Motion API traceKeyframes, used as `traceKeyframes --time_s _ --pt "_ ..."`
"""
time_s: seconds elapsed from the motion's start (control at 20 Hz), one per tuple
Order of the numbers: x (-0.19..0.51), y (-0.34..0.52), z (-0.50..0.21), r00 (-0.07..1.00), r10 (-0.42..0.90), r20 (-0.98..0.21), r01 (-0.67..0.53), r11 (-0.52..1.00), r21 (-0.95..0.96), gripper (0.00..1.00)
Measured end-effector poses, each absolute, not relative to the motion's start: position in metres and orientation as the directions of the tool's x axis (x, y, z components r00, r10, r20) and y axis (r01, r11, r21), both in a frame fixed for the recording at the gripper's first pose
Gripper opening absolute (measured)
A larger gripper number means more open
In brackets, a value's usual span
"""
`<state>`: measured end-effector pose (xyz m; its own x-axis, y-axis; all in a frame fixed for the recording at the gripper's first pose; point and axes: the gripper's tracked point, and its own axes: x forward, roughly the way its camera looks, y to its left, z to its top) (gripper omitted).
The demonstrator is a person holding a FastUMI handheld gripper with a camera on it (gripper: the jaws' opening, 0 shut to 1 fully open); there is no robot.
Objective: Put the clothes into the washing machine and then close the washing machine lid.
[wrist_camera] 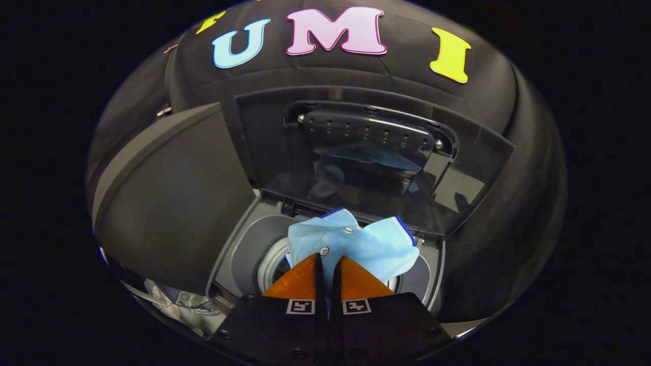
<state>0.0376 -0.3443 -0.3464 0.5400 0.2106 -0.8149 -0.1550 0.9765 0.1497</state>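
1. The washing machine [239, 254] is filling the lower middle of the frame beneath me, its top opening facing up and the drum rim showing pale at the centre.
2. Its lid [366, 152] is standing raised across the middle of the frame, tilted back toward the booth wall, its glossy panel mirroring a blue shape.
3. A dark rounded surface [173, 203] is curving along the left of the frame, just beside the machine.
4. The light blue garment [371, 244] is hanging at the lower centre, just ahead of my fingertips and over the drum opening, with darker blue edging and small snap buttons showing on its folds.
5. My gripper [328, 264] is pinching narrow, both fingers pressing a fold of that cloth between them.
6. I am judging the garment light, soft and limp, so it is likely to drape and bunch rather than hold any shape; a gathered fold near the buttoned placket seems the surest place to grip, since a single thin layer could slip out.
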Motion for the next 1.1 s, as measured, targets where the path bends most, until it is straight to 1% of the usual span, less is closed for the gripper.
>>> traceKeyframes --time_s 0.15,0.25,0.4,0.7,0.95,1.1 --pt "0.028 -0.341 -0.376 0.497 0.162 -0.853 -0.120 0.986 0.117 0.05" --pt "0.024 -0.337 -0.391 0.477 0.143 -0.867 -0.125 0.988 0.094 0.05" --pt "0.025 -0.326 -0.392 0.483 0.148 -0.863 -0.131 0.987 0.096 0.05" --pt "0.024 -0.328 -0.406 0.462 0.118 -0.879 -0.106 0.991 0.078 0.05" --pt "0.016 -0.327 -0.430 0.425 0.110 -0.898 -0.099 0.992 0.074 0.05" --pt "0.007 -0.327 -0.445 0.388 0.127 -0.913 -0.095 0.991 0.098 0.05"
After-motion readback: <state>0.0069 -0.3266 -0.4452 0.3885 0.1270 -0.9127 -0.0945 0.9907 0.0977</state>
